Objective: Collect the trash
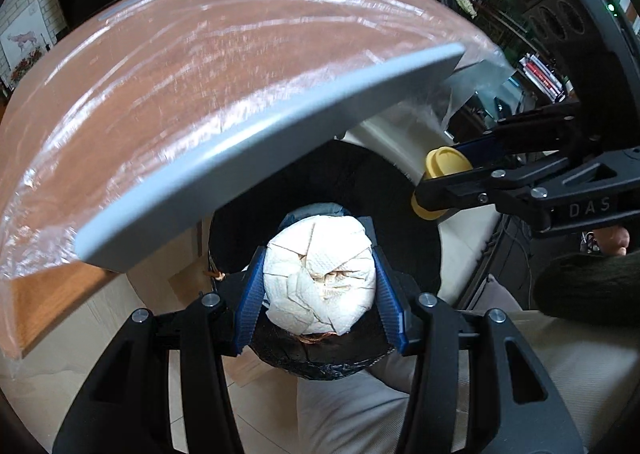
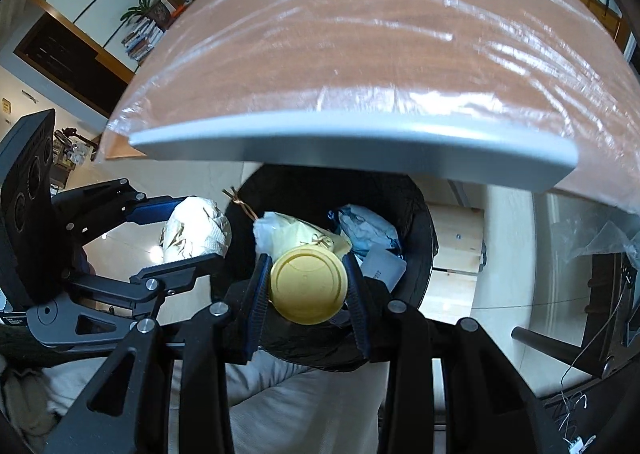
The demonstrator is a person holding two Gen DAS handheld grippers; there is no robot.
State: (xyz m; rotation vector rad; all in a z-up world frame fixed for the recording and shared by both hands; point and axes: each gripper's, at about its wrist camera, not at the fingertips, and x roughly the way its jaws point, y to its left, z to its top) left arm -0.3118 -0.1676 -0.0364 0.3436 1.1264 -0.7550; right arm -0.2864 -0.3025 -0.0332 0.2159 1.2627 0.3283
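We held the left hand-held gripper [image 1: 320,290] clamped on a crumpled paper towel ball [image 1: 320,274], its blue pads pressing either side, and the right hand-held gripper [image 2: 306,286] clamped on a yellow lidded cup [image 2: 308,284], lid facing the camera. Both pointed steeply down toward the bin [image 2: 420,214], a round container lined with a black bag, standing on the floor just below the edge of the surface [image 2: 360,66], a wooden top wrapped in clear plastic film with a grey rim.

In the right wrist view the cup hung directly over the bin's mouth, above the rubbish already inside: a pale plastic bag [image 2: 280,234] and bluish crumpled wrapping [image 2: 368,226]. The towel ball, seen from the left wrist, also hung over the dark opening; from the right wrist it sat at the bin's left rim, so we judged it only just inside the edge.

We kept both grips tight because each piece was still in the air, and letting go early could drop it onto the floor. We judged this the carrying-to-drop step, with release the next move once each piece was squarely over the opening.
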